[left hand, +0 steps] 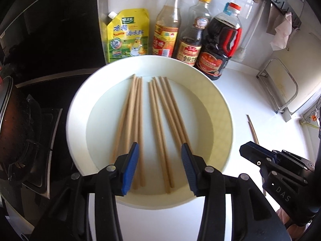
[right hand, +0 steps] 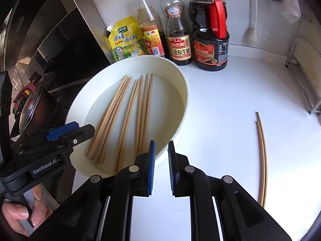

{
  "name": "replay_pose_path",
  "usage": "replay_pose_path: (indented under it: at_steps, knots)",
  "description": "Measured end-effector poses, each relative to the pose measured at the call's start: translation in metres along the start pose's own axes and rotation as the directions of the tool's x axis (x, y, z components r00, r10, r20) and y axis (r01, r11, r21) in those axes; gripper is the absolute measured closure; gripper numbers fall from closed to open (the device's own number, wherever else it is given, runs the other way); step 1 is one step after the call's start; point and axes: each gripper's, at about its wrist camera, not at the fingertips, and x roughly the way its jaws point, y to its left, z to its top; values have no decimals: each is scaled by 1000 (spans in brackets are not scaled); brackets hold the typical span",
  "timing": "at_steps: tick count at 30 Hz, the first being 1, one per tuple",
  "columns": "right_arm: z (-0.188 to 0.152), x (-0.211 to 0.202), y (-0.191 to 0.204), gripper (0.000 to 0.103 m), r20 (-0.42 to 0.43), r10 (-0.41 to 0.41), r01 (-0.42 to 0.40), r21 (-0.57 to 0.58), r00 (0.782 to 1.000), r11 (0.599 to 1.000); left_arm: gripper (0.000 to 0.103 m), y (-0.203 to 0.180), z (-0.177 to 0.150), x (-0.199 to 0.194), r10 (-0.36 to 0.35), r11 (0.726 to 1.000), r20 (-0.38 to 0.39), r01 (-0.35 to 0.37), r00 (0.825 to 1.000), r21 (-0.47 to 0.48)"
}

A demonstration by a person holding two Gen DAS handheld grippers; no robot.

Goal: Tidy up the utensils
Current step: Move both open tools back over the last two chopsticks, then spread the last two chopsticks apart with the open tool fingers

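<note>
Most pale wooden chopsticks (left hand: 152,120) lie in two bunches inside the round white basin (left hand: 80,108); one pair (right hand: 261,160) remains on the white desk (right hand: 220,110). Left gripper (left hand: 160,150) hovers wide open; right gripper (right hand: 161,148) stands slightly parted, empty.

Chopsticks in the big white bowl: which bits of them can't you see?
- Left wrist view: the near ends of the chopsticks in the bowl are hidden behind the left gripper fingers.
- Right wrist view: the right gripper covers some near ends.
- Pair on the counter: in the left view the right gripper covers its lower part.
</note>
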Motion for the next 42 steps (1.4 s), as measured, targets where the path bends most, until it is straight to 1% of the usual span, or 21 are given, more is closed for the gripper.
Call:
replay_pose_path:
  at_steps: [3,4,5,6,8,14,19,23,26,28,34,42]
  knots:
    - [-8,-12,-24,90,9,-27,27,26,1000,999,58,-21,-5,1,-17,1000,-6,17,1000,10]
    - [-12,-16,-33,89,12,-42,41,34,999,999,55,-29,-6,2,-23,1000,-8,23,1000,14]
    - [-15,-19,-42,87,14,-57,57,43,998,997,52,-36,-8,3,-30,999,-10,30,1000,16]
    - [-19,-22,-51,82,15,-73,72,51,997,996,51,-44,-9,4,-38,999,-11,39,999,17]
    - [-27,-27,-70,79,21,-113,111,61,993,992,49,-59,-12,6,-58,998,-13,58,998,20]
    - [-54,-31,-127,79,-12,-169,169,123,986,978,47,-106,-20,14,-94,994,-18,95,995,51]
    - [-73,-28,-163,79,-39,-186,189,140,982,972,43,-137,-27,19,-106,992,-15,107,994,65]
    - [-79,-14,-174,79,-67,-185,192,108,980,975,41,-158,-35,26,-104,992,-23,105,994,64]
    - [-82,-7,-177,79,-69,-157,163,92,985,982,41,-169,-41,34,-89,993,-41,92,995,75]
    - [-82,-4,-177,79,-70,-158,162,65,985,985,41,-174,-45,38,-82,994,-49,85,995,75]
    - [-83,8,-181,79,-78,-130,133,31,988,991,41,-177,-53,50,-54,997,-66,57,996,55]
    - [-88,18,-173,79,-77,-143,140,-37,987,989,41,-181,-59,58,-30,998,-74,33,997,46]
